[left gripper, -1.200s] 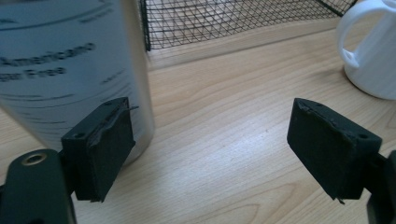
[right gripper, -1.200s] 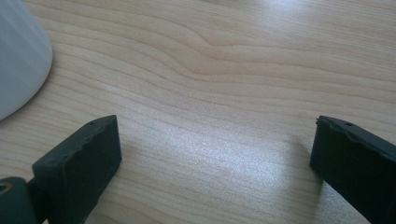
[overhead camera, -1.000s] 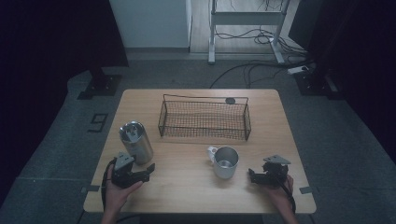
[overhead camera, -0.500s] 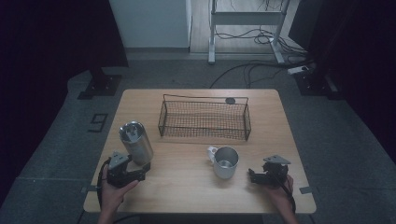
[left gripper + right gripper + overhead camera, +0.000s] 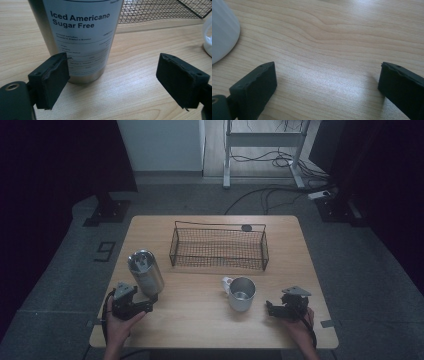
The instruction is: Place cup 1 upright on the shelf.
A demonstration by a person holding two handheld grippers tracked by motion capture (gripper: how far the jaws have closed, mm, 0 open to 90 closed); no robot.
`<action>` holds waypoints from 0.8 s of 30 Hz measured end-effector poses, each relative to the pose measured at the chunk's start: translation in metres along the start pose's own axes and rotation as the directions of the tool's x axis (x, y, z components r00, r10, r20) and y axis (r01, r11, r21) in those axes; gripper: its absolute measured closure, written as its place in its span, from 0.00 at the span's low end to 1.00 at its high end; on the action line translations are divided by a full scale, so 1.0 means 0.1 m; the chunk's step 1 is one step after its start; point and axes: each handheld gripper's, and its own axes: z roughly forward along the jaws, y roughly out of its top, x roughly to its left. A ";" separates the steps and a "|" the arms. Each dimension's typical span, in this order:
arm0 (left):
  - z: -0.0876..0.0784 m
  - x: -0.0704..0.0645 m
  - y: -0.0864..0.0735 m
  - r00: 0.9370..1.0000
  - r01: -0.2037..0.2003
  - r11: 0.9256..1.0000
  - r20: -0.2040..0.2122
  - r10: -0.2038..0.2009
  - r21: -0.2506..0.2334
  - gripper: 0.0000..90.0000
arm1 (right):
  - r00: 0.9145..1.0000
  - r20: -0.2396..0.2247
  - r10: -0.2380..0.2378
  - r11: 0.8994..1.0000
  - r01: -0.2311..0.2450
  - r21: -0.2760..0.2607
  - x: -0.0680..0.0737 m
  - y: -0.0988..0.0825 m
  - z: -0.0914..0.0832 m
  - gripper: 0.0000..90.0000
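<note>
Lab or recording studio, dark curtained surrounds, grey carpet floor [image 5: 60, 270], loose cables [image 5: 260, 200], metal equipment stand [image 5: 265, 150], lone wooden table [image 5: 200, 320], floor marker numbered 9 [image 5: 105, 251].

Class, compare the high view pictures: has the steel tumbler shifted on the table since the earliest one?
No. The steel tumbler stands at the same spot left of the wire basket; the left gripper, jaws just opening, waits in front of it.
</note>
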 end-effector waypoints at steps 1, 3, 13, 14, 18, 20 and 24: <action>0.00 0.01 0.00 1.000 0.006 1.000 -0.003 -0.006 -0.003 0.12 | 1.000 0.000 0.000 1.000 0.000 0.000 0.00 0.00 0.00 0.02; 0.01 0.01 0.00 1.000 0.005 1.000 -0.007 -0.005 -0.005 0.12 | 1.000 0.000 0.000 1.000 0.000 0.000 0.00 0.00 0.00 0.02; 0.10 0.01 -0.02 1.000 0.000 1.000 -0.003 0.000 0.024 0.09 | 1.000 -0.007 -0.006 1.000 0.006 -0.002 -0.01 0.00 0.00 0.02; 0.11 0.01 -0.02 1.000 -0.002 1.000 -0.005 0.002 0.029 0.09 | 1.000 -0.007 -0.006 1.000 0.006 -0.002 -0.01 0.01 0.01 0.02; 0.13 0.01 -0.01 1.000 -0.008 0.999 -0.008 0.008 0.039 0.09 | 1.000 -0.007 -0.006 1.000 0.006 -0.002 -0.01 0.01 0.01 0.02; 0.15 0.01 -0.01 1.000 -0.005 0.999 -0.010 0.005 0.039 0.09 | 1.000 -0.007 -0.005 1.000 0.005 -0.003 -0.01 0.01 0.01 0.03; 0.19 0.02 -0.02 1.000 -0.003 0.999 -0.020 0.004 0.055 0.08 | 1.000 -0.006 -0.004 1.000 0.004 -0.004 -0.01 0.01 0.00 0.03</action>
